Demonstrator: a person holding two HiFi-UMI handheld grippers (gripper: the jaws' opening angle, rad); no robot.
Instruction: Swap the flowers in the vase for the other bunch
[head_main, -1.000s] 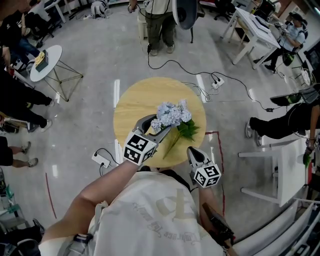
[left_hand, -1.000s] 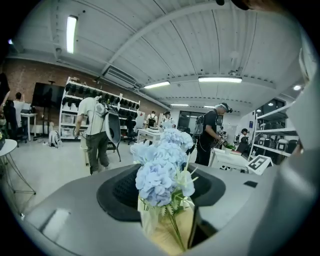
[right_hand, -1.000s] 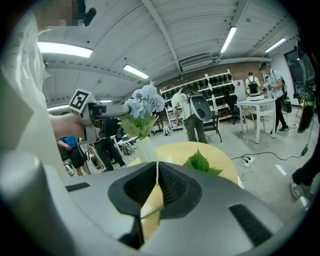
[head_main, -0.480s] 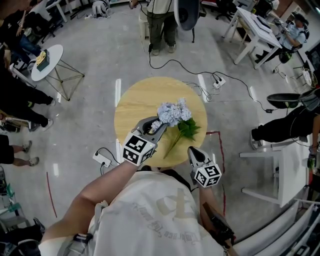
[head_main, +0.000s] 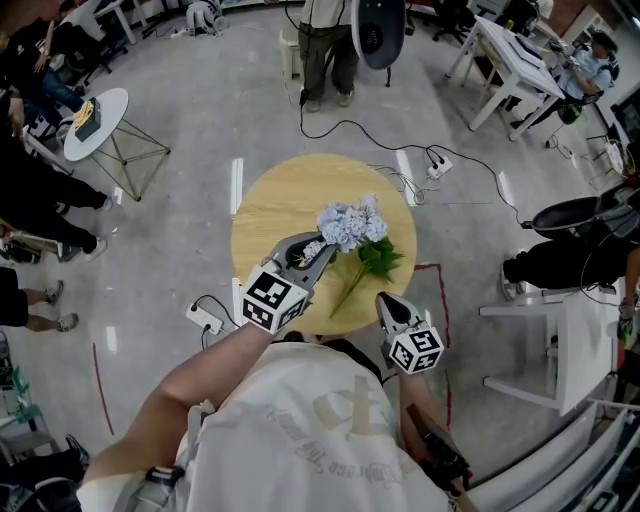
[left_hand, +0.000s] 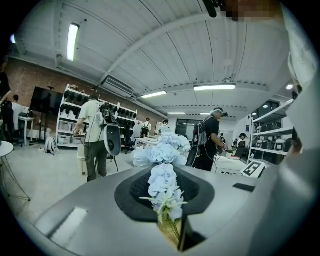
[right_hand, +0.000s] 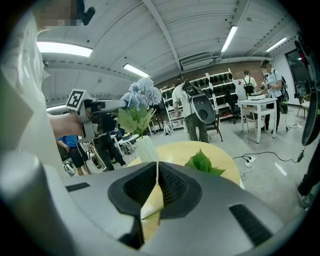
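A bunch of pale blue flowers (head_main: 350, 222) stands over the round wooden table (head_main: 280, 200); from the head view it hides its vase. In the right gripper view the white vase (right_hand: 146, 148) holds the blue flowers (right_hand: 143, 92) with green leaves. My left gripper (head_main: 322, 250) has just been closing, and it is shut on a sprig of the blue flowers (left_hand: 162, 182), which sits between its jaws (left_hand: 167, 200). A leafy green stem (head_main: 376, 260) lies on the table beside the vase. My right gripper (head_main: 383, 303) is shut and empty at the table's near edge (right_hand: 156, 172).
A person (head_main: 325, 45) stands beyond the table. Cables and a power strip (head_main: 435, 165) lie on the floor at the back right, and another strip (head_main: 200, 318) at the near left. A small white side table (head_main: 95, 125) stands far left; white tables (head_main: 510, 60) stand far right.
The left gripper's jaws have closed on the blue flowers. The right gripper has stayed where it was.
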